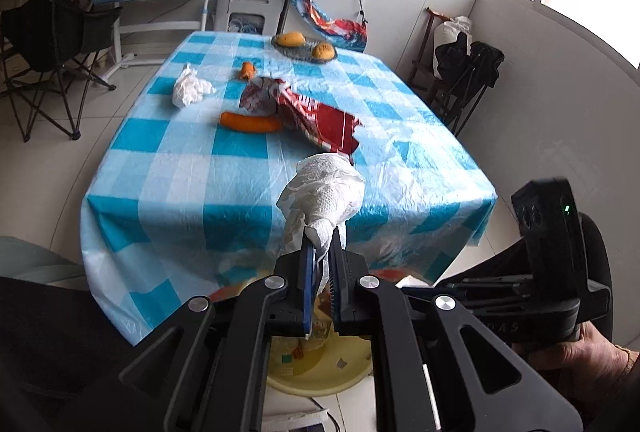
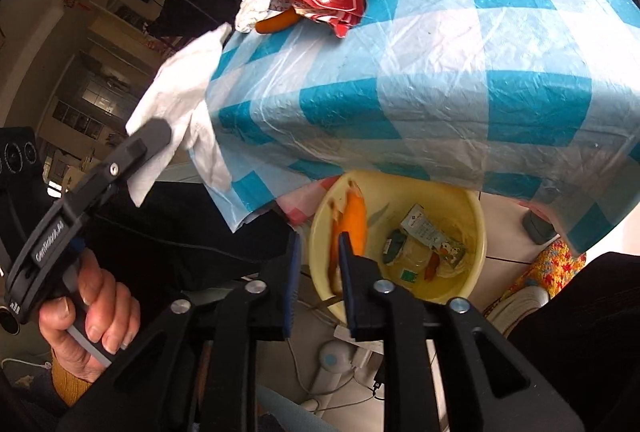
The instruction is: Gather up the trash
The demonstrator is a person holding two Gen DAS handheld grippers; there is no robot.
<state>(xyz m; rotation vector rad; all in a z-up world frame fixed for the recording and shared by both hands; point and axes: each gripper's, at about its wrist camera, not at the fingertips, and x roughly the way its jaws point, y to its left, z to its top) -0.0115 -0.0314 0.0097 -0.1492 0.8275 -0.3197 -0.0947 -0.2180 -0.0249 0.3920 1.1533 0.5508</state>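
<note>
My left gripper (image 1: 323,234) is shut on a crumpled white tissue (image 1: 326,192), held off the near edge of the checked table (image 1: 192,188), above the yellow bin (image 1: 320,372). The tissue also shows in the right wrist view (image 2: 180,92). My right gripper (image 2: 318,242) is slightly open over the yellow bin (image 2: 472,232); an orange peel (image 2: 352,224) blurs just past its fingertips, apparently free of them. On the table lie a red snack wrapper (image 1: 316,112), another white tissue (image 1: 188,88), a carrot (image 1: 250,123) and a small carrot piece (image 1: 248,70).
A dish with two yellow fruits (image 1: 304,46) sits at the table's far end. The bin holds a carton and other scraps (image 2: 428,244). A folding chair (image 1: 52,44) stands left of the table, a black chair (image 1: 468,72) to its right. Cables lie on the floor (image 2: 340,364).
</note>
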